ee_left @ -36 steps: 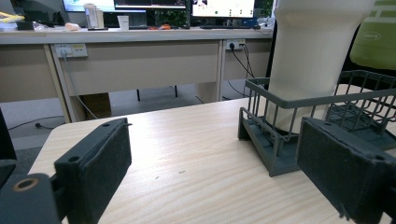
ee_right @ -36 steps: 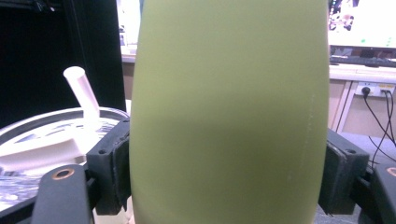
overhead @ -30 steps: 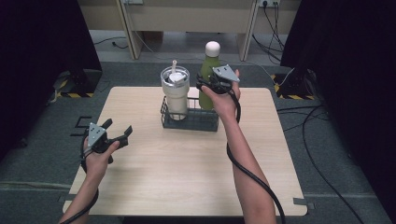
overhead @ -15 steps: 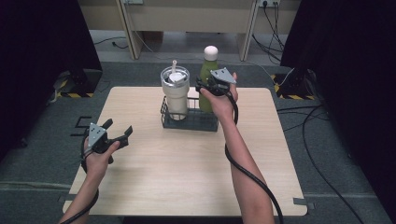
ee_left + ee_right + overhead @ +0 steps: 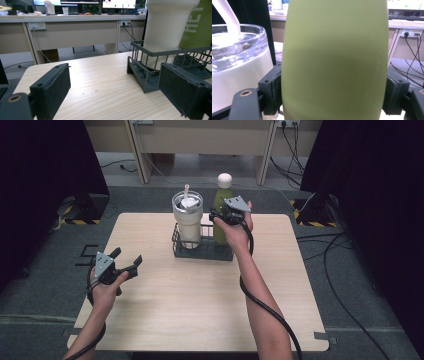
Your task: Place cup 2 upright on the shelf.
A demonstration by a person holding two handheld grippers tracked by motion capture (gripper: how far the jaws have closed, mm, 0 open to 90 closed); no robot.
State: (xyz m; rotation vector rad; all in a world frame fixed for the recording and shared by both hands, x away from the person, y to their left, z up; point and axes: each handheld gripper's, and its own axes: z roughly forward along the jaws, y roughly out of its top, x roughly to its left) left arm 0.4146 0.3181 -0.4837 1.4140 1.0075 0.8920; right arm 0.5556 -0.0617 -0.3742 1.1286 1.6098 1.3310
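The right gripper (image 5: 220,215) has its jaws clamped mid-body on the green bottle (image 5: 334,62), likely stiff, smooth and slippery; the left gripper (image 5: 125,262) idles with jaws apart.

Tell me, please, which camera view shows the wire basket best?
The high view: the whole wire basket shows on the table, holding tumbler and green bottle. The left gripper view shows its near corner up close; the right gripper view gives bottle and tumbler instead.

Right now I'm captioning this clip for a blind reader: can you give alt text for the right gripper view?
A green bottle stands close up, clamped at both sides by the right claw. To its left stands a white tumbler with a clear lid and straw; desks and cables lie behind.
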